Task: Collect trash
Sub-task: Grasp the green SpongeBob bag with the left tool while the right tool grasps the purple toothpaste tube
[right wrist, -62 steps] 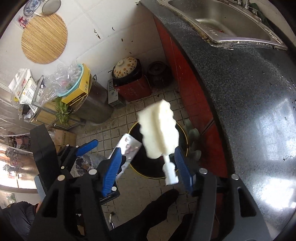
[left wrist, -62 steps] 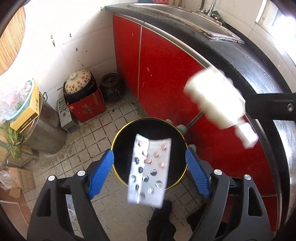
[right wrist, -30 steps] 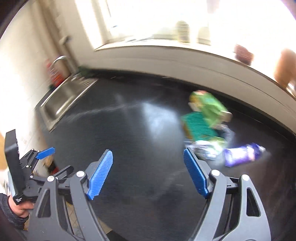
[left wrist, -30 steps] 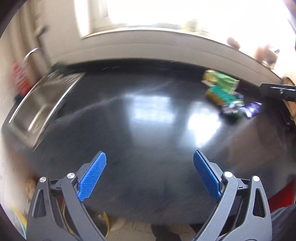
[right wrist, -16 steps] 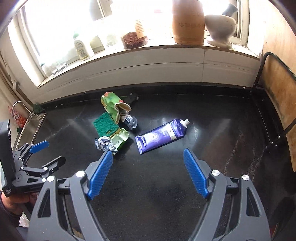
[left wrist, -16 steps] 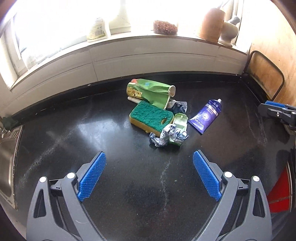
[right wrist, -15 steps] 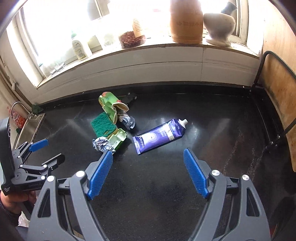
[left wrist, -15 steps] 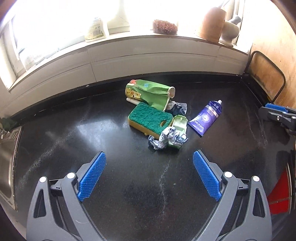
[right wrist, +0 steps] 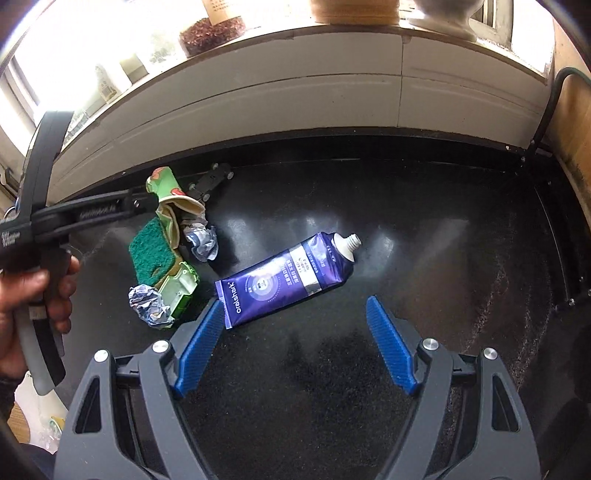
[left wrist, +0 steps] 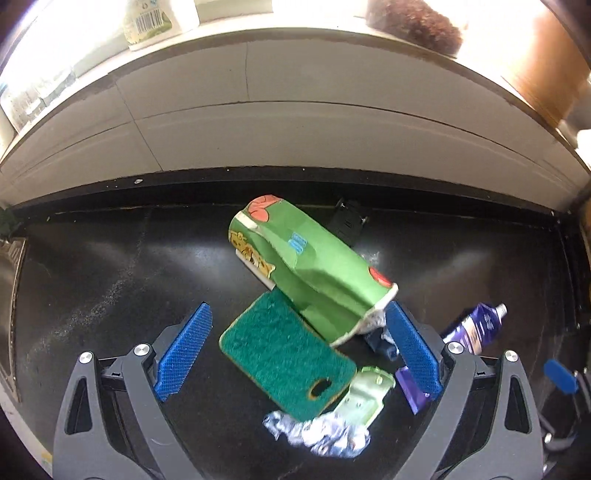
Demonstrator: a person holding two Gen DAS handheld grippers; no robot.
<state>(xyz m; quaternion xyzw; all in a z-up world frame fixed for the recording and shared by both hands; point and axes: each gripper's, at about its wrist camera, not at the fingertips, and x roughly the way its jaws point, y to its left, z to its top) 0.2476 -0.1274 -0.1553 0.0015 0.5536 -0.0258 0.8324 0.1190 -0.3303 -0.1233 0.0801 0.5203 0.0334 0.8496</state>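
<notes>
I am holding my left gripper (left wrist: 297, 347) wide open and empty over the black countertop (left wrist: 110, 280), its blue pads framing a green scouring sponge (left wrist: 286, 350) at frame centre and a crushed green paper cup (left wrist: 310, 273) just above it. My right gripper (right wrist: 295, 347) is also gaping wide and gripping nothing. A purple toothpaste tube (right wrist: 288, 275) is lying just above its left pad, with crumpled foil (right wrist: 147, 304) at centre left.

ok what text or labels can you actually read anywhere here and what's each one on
"oralshark": on the purple toothpaste tube, near its flat end.
Chinese print on the tube's white band: too small to read.
Raised lettering on the left gripper arm, seen from the right wrist: blurred.
Barcode label on the windowsill bottle: unreadable.
Green carton: pictures only, no legible words.
</notes>
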